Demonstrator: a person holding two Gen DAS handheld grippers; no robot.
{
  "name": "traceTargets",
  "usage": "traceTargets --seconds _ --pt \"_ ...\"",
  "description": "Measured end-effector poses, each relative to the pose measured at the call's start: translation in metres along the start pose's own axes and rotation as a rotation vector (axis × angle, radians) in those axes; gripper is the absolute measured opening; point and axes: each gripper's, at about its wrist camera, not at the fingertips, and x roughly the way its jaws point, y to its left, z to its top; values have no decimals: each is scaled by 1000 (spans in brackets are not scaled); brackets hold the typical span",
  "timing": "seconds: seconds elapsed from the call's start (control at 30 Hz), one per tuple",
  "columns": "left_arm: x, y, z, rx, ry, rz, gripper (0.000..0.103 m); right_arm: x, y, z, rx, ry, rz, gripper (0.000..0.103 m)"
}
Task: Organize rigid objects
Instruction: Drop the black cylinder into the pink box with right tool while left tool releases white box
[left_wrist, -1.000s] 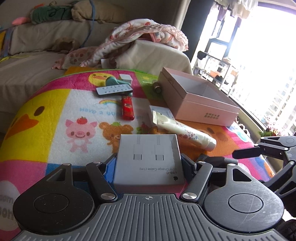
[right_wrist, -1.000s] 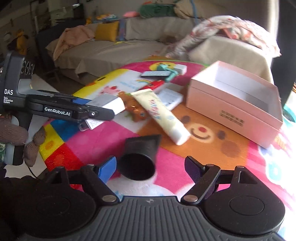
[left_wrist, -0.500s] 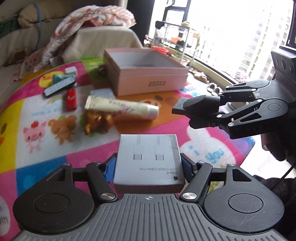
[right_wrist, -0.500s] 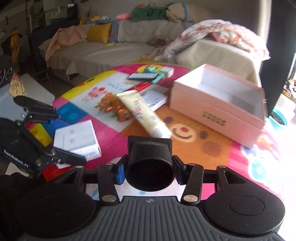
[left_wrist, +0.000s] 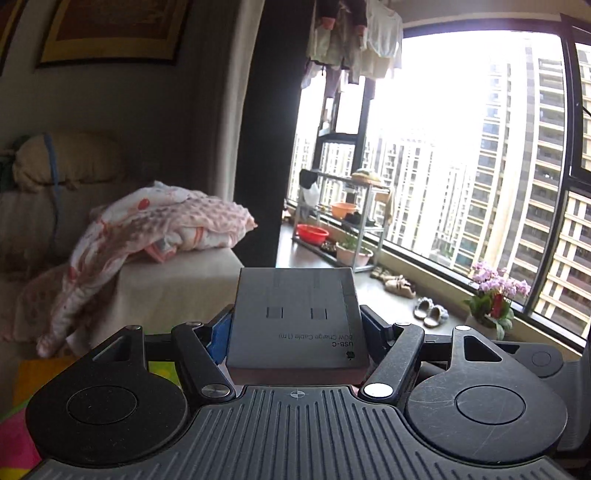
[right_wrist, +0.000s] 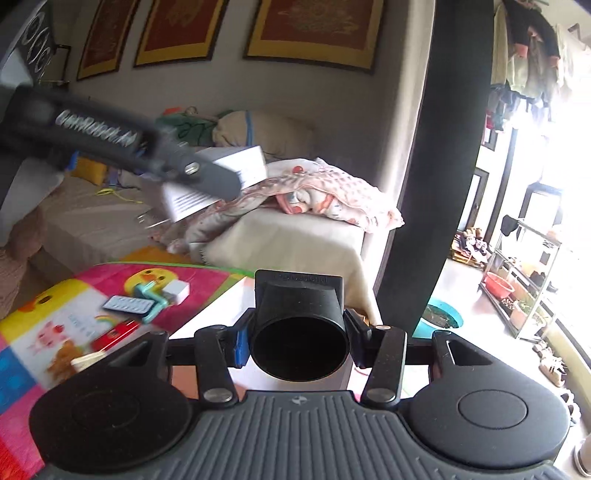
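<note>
My left gripper (left_wrist: 297, 330) is shut on a grey-white USB-C cable box (left_wrist: 295, 314) and holds it up in the air, facing the window. In the right wrist view the same left gripper (right_wrist: 110, 140) shows blurred at upper left, the cable box (right_wrist: 221, 173) still between its fingers. My right gripper (right_wrist: 299, 341) is shut on a black cone-shaped nozzle (right_wrist: 299, 321), wide mouth toward the camera, raised above the colourful play mat (right_wrist: 48, 325). A pale pink box (right_wrist: 218, 310) lies on the mat, mostly hidden behind the nozzle.
On the mat lie a blister pack (right_wrist: 127, 304), a teal object (right_wrist: 151, 295), a small white box (right_wrist: 177, 291), a red lighter (right_wrist: 116, 332) and a tube end (right_wrist: 85, 360). Behind is a sofa with a pink blanket (left_wrist: 147, 229). A metal rack (left_wrist: 343, 229) stands by the window.
My right gripper closed on the black nozzle and lifted it off the mat. My left gripper rose and swung toward the window with the cable box. Both views tilted upward.
</note>
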Motion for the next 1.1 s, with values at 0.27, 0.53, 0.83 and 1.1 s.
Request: traceTargets --seconds 0.27,0.53,0.83,1.1 --pt "89 31 -39 -72 141 7 74 68 -1 -11 -39 65 18 57" --pt "87 78 -74 -192 163 -9 70 61 13 -69 -56 96 69 75" --pt "-33 128 -129 -305 122 167 69 47 31 -87 18 187 320 77" --pt "-79 137 -163 -347 128 272 69 60 117 -82 -160 211 464 77"
